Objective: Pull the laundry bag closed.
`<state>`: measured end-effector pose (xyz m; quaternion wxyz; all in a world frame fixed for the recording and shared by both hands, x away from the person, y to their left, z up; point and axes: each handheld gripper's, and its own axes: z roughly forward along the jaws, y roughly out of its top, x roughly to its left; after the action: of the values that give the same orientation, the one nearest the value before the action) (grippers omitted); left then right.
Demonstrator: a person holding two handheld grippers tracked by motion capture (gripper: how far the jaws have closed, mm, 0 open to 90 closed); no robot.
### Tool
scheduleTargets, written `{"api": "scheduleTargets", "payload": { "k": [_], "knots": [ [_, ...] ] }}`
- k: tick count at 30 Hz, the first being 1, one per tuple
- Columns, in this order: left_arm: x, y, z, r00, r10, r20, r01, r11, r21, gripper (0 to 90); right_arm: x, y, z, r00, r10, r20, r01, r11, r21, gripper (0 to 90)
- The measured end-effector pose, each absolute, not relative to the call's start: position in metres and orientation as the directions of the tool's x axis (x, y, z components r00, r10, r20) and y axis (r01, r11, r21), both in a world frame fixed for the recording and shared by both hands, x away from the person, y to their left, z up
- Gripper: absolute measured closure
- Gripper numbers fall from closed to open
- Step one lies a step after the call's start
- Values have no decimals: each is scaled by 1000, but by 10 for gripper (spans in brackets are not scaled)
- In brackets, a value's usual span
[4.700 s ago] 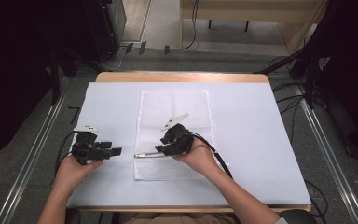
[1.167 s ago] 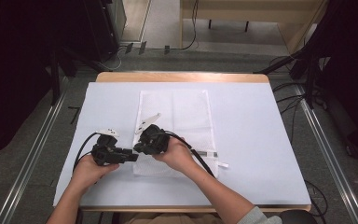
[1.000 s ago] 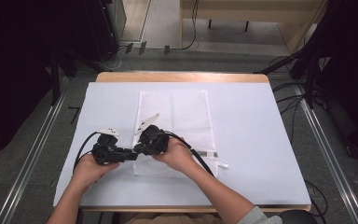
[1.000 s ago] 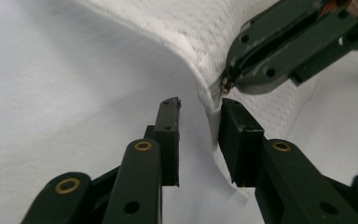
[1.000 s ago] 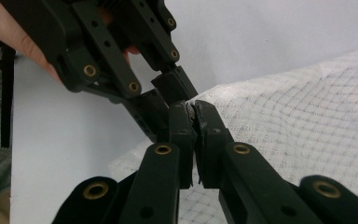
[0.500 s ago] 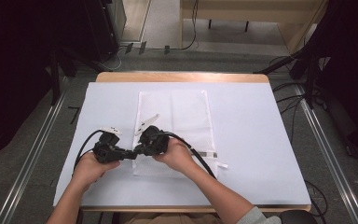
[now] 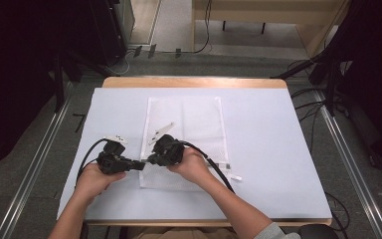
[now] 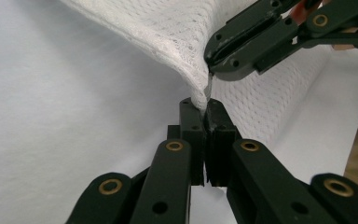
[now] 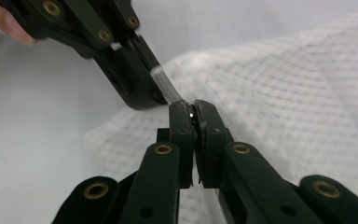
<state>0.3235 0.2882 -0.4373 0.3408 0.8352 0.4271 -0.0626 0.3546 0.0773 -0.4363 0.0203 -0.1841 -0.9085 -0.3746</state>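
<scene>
On the bench's pale blue cover (image 7: 258,149), left of centre, lies a white rectangular mesh bag (image 7: 199,124), flat except at its near left edge. That edge is lifted where both tools meet. Left hand-held gripper (image 8: 204,108): jaws pressed together on the mesh edge. Right hand-held gripper (image 9: 192,109): jaws clamped on the same bag edge, tips nearly touching the left's. Wide bare cover to the right and far side; wooden bench rim (image 7: 194,82) beyond.
</scene>
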Motion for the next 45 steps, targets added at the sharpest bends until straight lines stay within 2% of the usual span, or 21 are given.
{"api": "scheduleTargets", "payload": {
  "k": [45],
  "knots": [
    [320,293,-438,642,656,-398,743,-403,534,881,358,48,-442,-920,352,171,372,654,659,885]
  ]
}}
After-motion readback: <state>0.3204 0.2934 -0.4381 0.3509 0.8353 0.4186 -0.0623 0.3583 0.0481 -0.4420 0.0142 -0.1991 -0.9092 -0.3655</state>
